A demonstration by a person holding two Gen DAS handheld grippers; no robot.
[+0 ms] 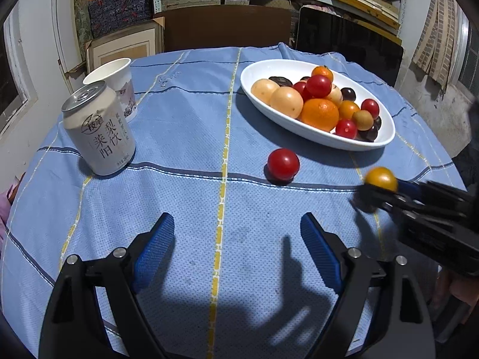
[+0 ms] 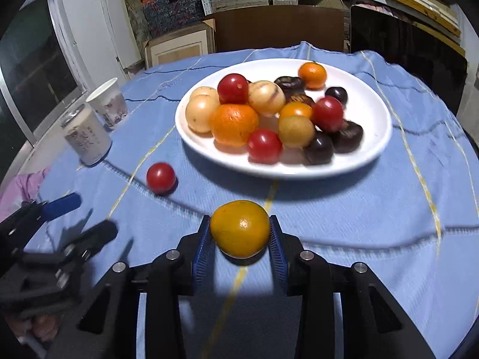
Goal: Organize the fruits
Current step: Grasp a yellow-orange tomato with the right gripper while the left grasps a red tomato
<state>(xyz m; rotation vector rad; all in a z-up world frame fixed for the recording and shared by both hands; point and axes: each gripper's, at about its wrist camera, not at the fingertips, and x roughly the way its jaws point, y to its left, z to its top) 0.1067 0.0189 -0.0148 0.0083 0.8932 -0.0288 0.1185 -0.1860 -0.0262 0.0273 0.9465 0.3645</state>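
Right gripper (image 2: 241,233): pitched steeply down toward the table (image 2: 374,239), low over the blue woven cloth. Its blue ribbed fingers (image 2: 202,248) are clamped on a yellow-orange tomato (image 2: 240,228), one pad against each side; the fruit is smooth, round and glossy, and sits just above the cloth in front of the white plate (image 2: 371,113).

Left gripper (image 1: 236,248): likewise tilted downward, hovering over bare cloth. Its fingers (image 1: 155,248) stand wide apart, with nothing between them and nothing touched.

White plate: oval, shallow, glazed. It holds a heap of fruit: red cherry tomatoes, an orange (image 2: 234,124) with dimpled peel, pale yellow round fruits, and dark purple wrinkled ones.

Red tomato (image 1: 283,164): loose on the cloth, smooth and shiny, near the plate's front edge and apart from both grippers.

Drink can (image 1: 98,131): upright, pale, printed with characters, metal top; at the table's left side.

Paper cup (image 1: 115,85): upright, just behind the can.
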